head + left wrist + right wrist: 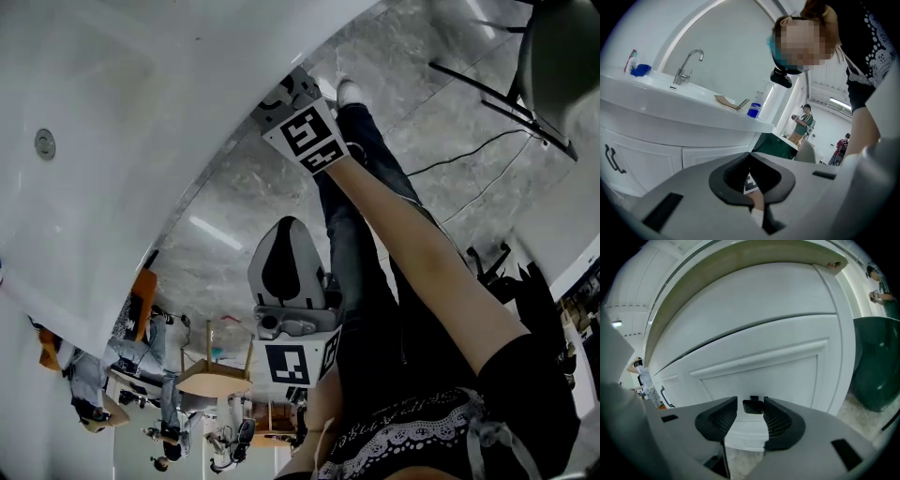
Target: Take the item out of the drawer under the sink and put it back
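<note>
our right gripper (750, 403) is spread and empty, facing the closed drawer (759, 373) - the item inside is hidden, so its weight is a guess. we'd pinch the stiff dark handle (753, 407) first. the left gripper (750, 155) is pressed together, empty.

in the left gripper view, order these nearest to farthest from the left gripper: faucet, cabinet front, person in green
1. cabinet front, low left, just ahead
2. faucet, upper left, higher and further back
3. person in green, far back right

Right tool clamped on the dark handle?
No: the right tool has its jaws apart, the dark handle between them, pads not pressing it.
</note>
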Action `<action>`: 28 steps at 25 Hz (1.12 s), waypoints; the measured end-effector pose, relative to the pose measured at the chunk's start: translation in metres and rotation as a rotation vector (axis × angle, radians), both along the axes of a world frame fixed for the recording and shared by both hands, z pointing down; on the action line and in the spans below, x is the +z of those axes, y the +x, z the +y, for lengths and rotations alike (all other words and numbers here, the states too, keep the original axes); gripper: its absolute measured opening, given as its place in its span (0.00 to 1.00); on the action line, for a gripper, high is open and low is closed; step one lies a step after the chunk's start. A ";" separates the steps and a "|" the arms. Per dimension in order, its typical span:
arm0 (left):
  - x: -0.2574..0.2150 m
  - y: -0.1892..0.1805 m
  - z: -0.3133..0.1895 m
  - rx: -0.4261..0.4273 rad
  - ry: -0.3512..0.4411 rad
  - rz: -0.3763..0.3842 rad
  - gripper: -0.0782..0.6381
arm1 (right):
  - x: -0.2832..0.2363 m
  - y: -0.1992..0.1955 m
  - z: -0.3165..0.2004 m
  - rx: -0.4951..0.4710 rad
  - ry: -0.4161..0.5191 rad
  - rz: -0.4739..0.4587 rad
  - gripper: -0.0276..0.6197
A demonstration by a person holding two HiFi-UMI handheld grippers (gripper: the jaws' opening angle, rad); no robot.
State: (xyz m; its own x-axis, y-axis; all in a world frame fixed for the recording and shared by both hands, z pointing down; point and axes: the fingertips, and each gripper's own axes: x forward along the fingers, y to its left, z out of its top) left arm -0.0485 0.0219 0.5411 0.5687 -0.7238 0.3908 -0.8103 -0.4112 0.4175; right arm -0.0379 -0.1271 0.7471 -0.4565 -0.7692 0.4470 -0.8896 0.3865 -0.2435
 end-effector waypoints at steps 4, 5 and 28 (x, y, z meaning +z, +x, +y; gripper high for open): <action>-0.002 -0.001 0.003 -0.013 -0.006 0.001 0.11 | 0.000 -0.001 -0.004 0.027 -0.010 0.006 0.31; -0.003 -0.001 0.004 -0.017 -0.007 0.005 0.11 | 0.001 0.000 -0.005 0.035 -0.011 0.009 0.31; -0.004 0.001 0.006 -0.045 0.005 0.016 0.11 | 0.008 0.021 0.053 -0.010 -0.023 0.049 0.27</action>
State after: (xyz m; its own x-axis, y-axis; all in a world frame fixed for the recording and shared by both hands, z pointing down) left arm -0.0471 0.0282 0.5369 0.5418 -0.7506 0.3783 -0.8211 -0.3765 0.4289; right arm -0.0174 -0.0744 0.7552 -0.4415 -0.7537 0.4868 -0.8967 0.3905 -0.2086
